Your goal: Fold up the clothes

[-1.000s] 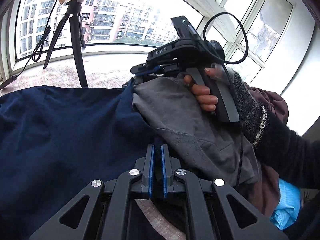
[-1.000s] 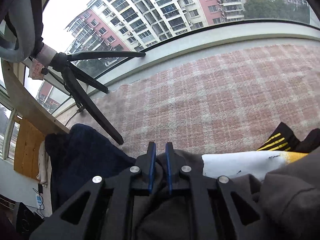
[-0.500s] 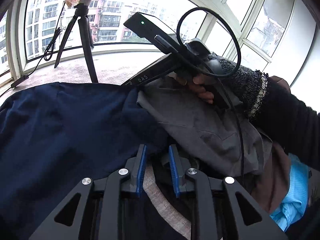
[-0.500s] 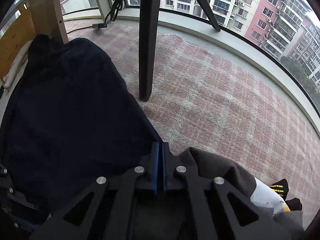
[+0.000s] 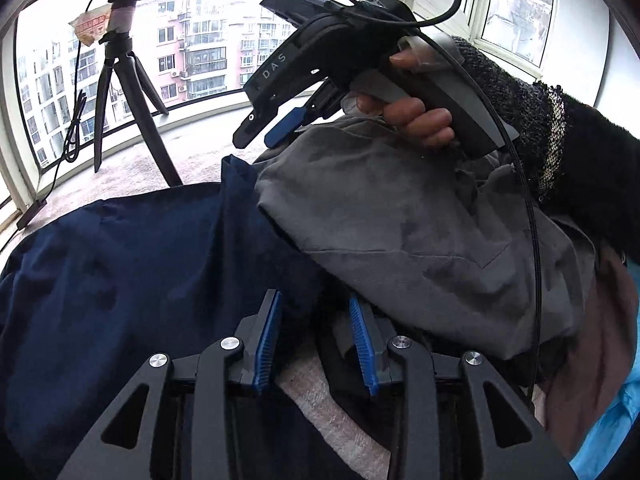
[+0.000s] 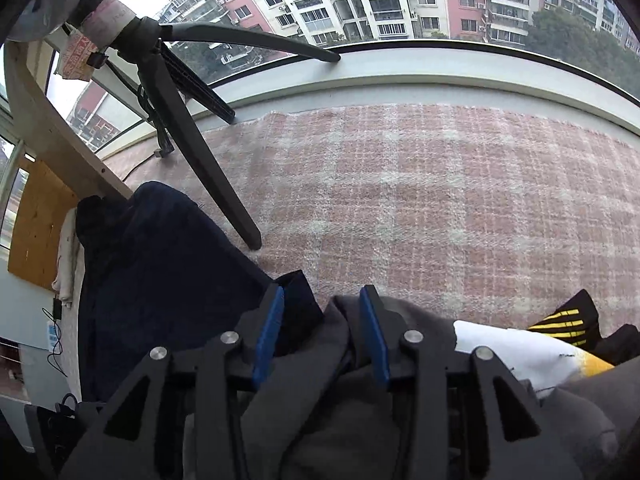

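A navy garment (image 5: 120, 280) lies spread on the left, and a grey garment (image 5: 400, 232) is heaped over its right edge. My left gripper (image 5: 316, 320) hangs low over the seam where the two meet. It is open, and its blue pads (image 5: 268, 344) press on nothing. A hand holds my right gripper (image 5: 276, 132) above the grey garment's far corner. In the right wrist view my right gripper (image 6: 322, 320) is opening. An edge of the navy garment (image 6: 160, 288) and a fold of the grey garment (image 6: 336, 360) lie loose between its pads.
A tripod (image 5: 128, 92) stands on a pink checked blanket (image 6: 440, 200) along the window sill (image 6: 400, 76), one leg (image 6: 216, 184) beside the navy cloth. A white and yellow-black garment (image 6: 520, 344) lies right. Brown (image 5: 600, 340) and light-blue (image 5: 612, 432) clothes sit at the right.
Both grippers have parted their jaws: the left from nearly shut, the right from fully shut on the cloth edge. The right gripper has tilted and lifted a little over the grey garment.
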The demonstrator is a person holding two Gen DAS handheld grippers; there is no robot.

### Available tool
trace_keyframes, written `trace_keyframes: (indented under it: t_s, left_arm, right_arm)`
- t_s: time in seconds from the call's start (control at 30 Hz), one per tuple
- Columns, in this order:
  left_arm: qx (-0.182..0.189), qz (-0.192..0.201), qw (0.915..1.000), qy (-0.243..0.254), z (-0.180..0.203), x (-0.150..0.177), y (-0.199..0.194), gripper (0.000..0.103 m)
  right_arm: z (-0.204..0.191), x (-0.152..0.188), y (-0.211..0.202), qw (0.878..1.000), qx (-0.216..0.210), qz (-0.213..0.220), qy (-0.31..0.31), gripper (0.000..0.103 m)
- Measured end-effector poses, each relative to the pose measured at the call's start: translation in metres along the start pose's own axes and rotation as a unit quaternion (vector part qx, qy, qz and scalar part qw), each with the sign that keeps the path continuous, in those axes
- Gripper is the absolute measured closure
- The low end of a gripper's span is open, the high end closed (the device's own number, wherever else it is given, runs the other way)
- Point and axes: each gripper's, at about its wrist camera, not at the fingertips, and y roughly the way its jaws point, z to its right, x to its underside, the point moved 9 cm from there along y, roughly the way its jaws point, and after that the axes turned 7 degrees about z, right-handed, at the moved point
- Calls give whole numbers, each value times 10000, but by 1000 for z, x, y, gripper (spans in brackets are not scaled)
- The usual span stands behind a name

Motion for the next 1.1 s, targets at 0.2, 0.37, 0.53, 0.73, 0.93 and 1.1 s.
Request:
trace_keyframes:
  t_s: [0.2, 0.37, 0.53, 0.73, 0.93, 1.1]
  left_arm:
    - [58, 188, 9996, -196, -4, -8, 1, 94]
    - [109, 479, 9968, -627, -14, -15, -22, 95]
    - [-173, 780, 9862, -1451, -33, -12, -43, 95]
    - [-740, 971, 9518, -2815, -68, 17, -61, 95]
    - [-1485, 613, 9249, -3445, -101, 59, -67, 94]
    - [-1538, 509, 9185, -3608, -113, 80, -87, 93]
  right_arm:
    - [-21, 2, 19, 9998, 75, -81, -181, 64]
    - [-34, -4, 0, 9978, 185, 584, -242, 99]
    - [-73, -20, -36, 9912, -117, 1259, -386, 99]
    - [-177, -40, -6, 9826, -271, 1184, -1402, 99]
    - [-247, -31, 63, 9765, -53, 375, -2123, 93]
    - [-218, -19, 31, 9883, -411, 578, -1352, 82]
